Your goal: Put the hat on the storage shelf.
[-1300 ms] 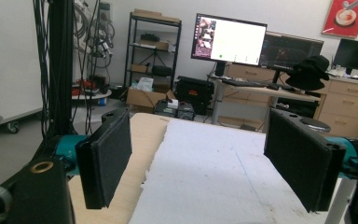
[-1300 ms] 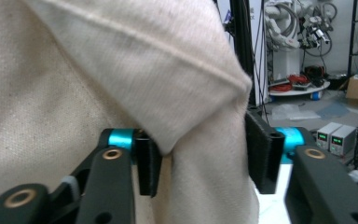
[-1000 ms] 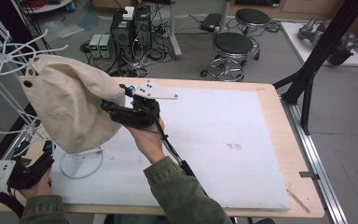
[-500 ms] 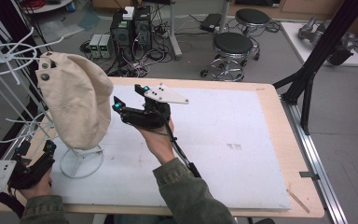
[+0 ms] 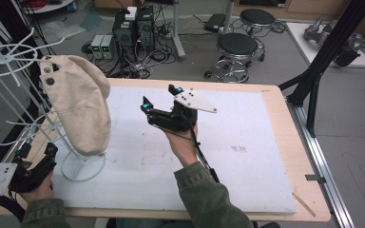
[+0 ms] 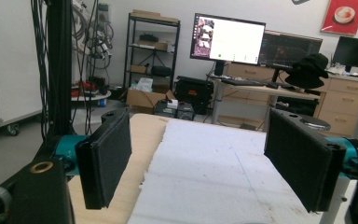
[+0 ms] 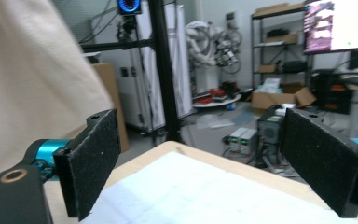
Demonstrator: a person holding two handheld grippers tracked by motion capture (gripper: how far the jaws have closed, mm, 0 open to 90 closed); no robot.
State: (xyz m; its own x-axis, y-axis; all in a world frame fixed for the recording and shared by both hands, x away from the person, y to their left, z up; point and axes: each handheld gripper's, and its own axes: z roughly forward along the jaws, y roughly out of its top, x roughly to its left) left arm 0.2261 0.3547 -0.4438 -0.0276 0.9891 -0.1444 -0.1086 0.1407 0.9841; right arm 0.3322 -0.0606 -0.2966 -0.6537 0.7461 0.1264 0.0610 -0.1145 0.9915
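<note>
Beige hat (image 5: 78, 109) now hangs free of the right hand-held gripper (image 5: 159, 99).

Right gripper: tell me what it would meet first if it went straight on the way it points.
Probably nothing on the table. The right gripper, jaws open and empty, points across the white mat toward its far edge. The cream hat on the wire rack sits off to one side, though depth is hard to judge.

My right gripper (image 5: 160, 99) was black with teal fittings and a pale grey plate; my left gripper (image 5: 37, 151) was black likewise. The hat (image 5: 78, 110) was plain cream with dark round eyelets. The wire rack (image 5: 9, 59) was white. The mat (image 5: 247, 156) was white, the table (image 5: 285, 102) rim light wood.
</note>
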